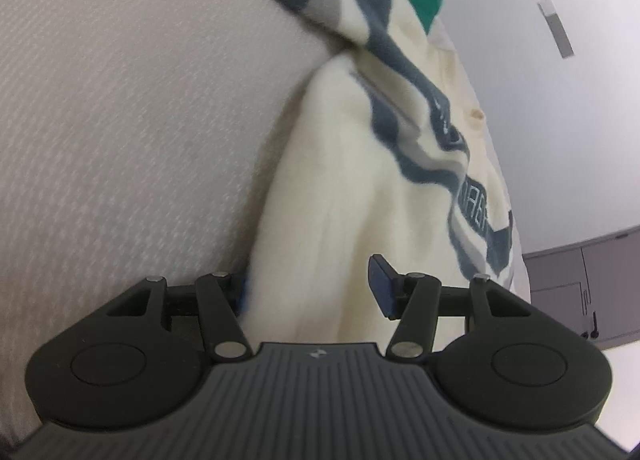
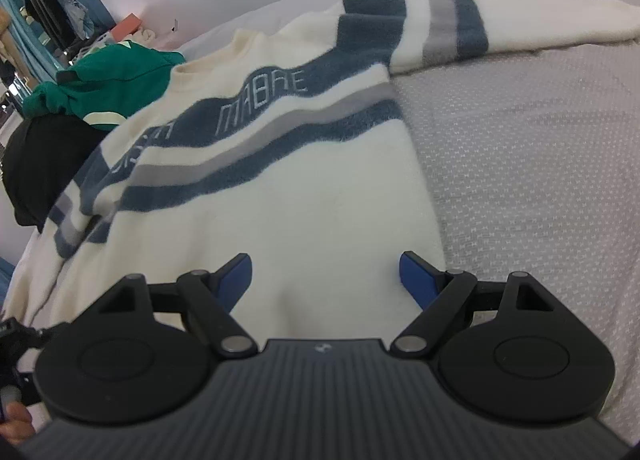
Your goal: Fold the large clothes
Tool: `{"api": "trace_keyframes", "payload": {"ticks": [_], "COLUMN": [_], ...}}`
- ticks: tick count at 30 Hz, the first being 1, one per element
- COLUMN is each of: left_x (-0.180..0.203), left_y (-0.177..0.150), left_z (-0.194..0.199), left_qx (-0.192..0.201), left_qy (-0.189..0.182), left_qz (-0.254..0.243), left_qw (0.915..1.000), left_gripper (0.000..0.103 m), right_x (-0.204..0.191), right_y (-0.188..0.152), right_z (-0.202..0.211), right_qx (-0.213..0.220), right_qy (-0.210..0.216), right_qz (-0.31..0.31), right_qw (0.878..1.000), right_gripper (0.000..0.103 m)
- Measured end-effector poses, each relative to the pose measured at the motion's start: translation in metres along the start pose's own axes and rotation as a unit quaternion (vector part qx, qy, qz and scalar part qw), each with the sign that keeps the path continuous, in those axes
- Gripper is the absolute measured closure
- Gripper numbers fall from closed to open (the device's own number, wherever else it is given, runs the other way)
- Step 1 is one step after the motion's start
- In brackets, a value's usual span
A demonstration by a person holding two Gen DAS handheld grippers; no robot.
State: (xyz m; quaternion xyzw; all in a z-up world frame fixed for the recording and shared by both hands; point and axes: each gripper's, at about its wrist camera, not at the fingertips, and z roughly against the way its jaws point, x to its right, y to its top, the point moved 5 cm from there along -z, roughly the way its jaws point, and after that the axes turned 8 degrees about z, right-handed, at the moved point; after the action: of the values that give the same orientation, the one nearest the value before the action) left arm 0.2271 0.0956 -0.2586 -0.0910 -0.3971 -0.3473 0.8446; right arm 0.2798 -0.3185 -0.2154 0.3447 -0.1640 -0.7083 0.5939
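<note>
A cream sweater (image 2: 304, 188) with blue and grey stripes lies spread on a grey bed cover (image 2: 540, 164), one sleeve stretched out to the far right. My right gripper (image 2: 326, 280) is open over the sweater's lower hem, jaws wide apart, nothing between them. In the left wrist view the sweater (image 1: 340, 188) is bunched into a raised fold. My left gripper (image 1: 312, 292) is open with the fold's cream fabric lying between its fingers; the left finger is mostly hidden behind the cloth.
A green garment (image 2: 108, 84) and a black garment (image 2: 44, 164) lie heaped at the bed's left side beside the sweater. A clothes rack (image 2: 52, 4) stands beyond. A grey cabinet (image 1: 580, 292) shows at the right of the left wrist view.
</note>
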Motion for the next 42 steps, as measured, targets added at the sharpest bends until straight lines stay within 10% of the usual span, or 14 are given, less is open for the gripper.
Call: {"api": "trace_keyframes", "payload": {"ticks": [2,7,11,23,27,42], "left_x": [-0.001,0.002,0.007,0.0,0.011,0.124], "left_y": [-0.006,-0.014,-0.019,-0.026,-0.03,-0.078], "left_z": [0.004,0.022,0.04,0.069,0.076,0.079], "left_qx": [0.0,0.017,0.035,0.063,0.076,0.185], "left_qy": [0.012,0.064,0.107,0.159,0.152,0.079], "left_qz": [0.0,-0.039,-0.062,-0.106,-0.13,-0.33], "left_qw": [0.9999,0.997,0.9916,0.9795,0.9768,0.9223], "left_gripper": [0.044,0.087,0.092,0.088,0.052,0.051], "right_x": [0.0,-0.004,-0.005,-0.009,-0.012,-0.05], "right_y": [0.0,-0.002,-0.004,-0.007,-0.008,-0.001], "right_z": [0.0,0.0,0.001,0.01,0.013,0.049], "right_qx": [-0.001,-0.002,-0.003,0.001,0.004,0.083], "right_qy": [0.001,0.004,0.007,0.015,0.018,0.033], "right_qz": [0.0,0.01,0.015,0.023,0.029,0.129], "right_qw": [1.0,1.0,1.0,1.0,0.999,0.988], "right_gripper": [0.019,0.019,0.019,0.02,0.02,0.021]}}
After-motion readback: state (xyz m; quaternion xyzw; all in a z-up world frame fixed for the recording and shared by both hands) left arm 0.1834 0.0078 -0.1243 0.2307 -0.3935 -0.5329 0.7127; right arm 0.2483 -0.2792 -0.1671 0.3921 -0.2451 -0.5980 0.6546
